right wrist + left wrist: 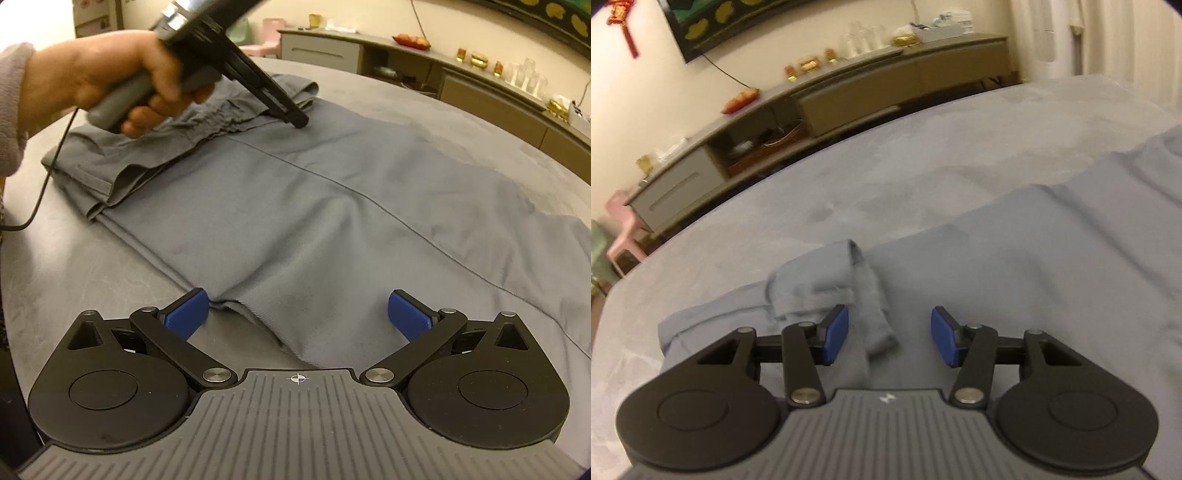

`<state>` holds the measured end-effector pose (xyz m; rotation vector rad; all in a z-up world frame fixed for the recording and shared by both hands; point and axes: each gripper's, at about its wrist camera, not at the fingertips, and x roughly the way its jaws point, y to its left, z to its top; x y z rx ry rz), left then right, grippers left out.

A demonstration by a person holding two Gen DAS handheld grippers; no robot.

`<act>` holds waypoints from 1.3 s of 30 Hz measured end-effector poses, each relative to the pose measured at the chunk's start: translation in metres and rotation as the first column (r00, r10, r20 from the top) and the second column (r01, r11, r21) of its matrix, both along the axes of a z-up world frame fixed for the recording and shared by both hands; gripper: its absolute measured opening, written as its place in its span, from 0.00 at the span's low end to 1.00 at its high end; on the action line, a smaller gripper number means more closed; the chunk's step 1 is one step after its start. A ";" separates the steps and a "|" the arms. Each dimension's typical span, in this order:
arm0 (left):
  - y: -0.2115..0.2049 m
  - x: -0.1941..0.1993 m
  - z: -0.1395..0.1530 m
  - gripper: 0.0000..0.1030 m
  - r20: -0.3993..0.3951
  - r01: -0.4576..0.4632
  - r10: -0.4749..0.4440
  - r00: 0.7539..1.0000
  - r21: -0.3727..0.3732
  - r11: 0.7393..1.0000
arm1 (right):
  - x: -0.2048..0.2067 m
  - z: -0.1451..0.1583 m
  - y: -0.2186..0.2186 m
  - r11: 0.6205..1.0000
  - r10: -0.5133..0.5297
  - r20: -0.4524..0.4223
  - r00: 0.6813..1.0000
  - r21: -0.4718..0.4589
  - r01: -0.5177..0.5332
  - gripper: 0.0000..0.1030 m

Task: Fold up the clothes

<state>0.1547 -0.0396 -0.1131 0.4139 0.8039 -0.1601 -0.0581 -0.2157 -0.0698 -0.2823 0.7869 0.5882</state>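
Fingers point(408, 319) spread wide over flat, creased grey trousers point(295, 206).

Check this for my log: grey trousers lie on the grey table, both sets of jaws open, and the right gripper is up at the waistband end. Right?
Not quite. The right gripper is at a leg hem of the grey trousers; the right wrist view shows the left gripper at the waistband end. The rest holds: grey table, both sets of jaws open.
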 end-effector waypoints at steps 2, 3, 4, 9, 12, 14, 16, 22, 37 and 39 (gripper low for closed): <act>0.012 0.005 0.003 0.46 0.002 -0.048 0.048 0.999 -0.010 0.999 | 0.000 0.000 -0.002 1.000 0.002 -0.001 1.000 0.000 -0.002 0.97; 0.017 0.006 0.005 0.46 0.001 -0.065 0.065 0.998 -0.025 0.998 | 0.000 0.000 -0.003 1.000 0.003 -0.002 1.000 0.001 -0.003 0.97; 0.021 0.007 0.007 0.46 0.000 -0.078 0.078 0.997 -0.043 0.996 | 0.000 0.001 -0.004 1.000 0.004 -0.002 1.000 0.001 -0.004 0.97; 0.019 0.007 0.009 0.46 0.028 -0.106 0.106 0.994 -0.015 0.994 | -0.003 0.000 -0.006 1.000 0.003 0.001 1.000 0.004 -0.003 0.97; 0.018 0.010 0.005 0.47 0.048 -0.110 0.109 0.993 0.017 0.994 | -0.006 -0.001 -0.008 1.000 0.000 0.006 1.000 0.010 0.000 0.97; 0.019 0.013 0.005 0.47 0.050 -0.127 0.126 0.991 0.015 0.992 | -0.007 0.000 -0.009 1.000 -0.004 0.010 1.000 0.013 0.004 0.97; 0.019 0.016 0.006 0.47 0.045 -0.148 0.148 0.988 0.006 0.989 | -0.008 0.000 -0.010 1.000 -0.008 0.016 1.000 0.016 0.008 0.97; -0.012 -0.006 0.038 0.48 0.071 -0.065 0.071 0.995 -0.082 0.994 | -0.006 0.024 -0.050 0.983 -0.079 -0.039 0.996 0.161 0.084 0.85; -0.115 -0.082 0.046 0.59 -0.019 0.254 -0.275 0.961 -0.326 0.910 | -0.021 0.023 -0.326 0.604 -0.784 -0.053 0.619 0.166 0.779 0.45; -0.122 -0.089 0.037 0.59 -0.043 0.287 -0.314 0.948 -0.308 0.907 | -0.019 0.022 -0.324 0.625 -0.771 -0.049 0.635 0.134 0.769 0.42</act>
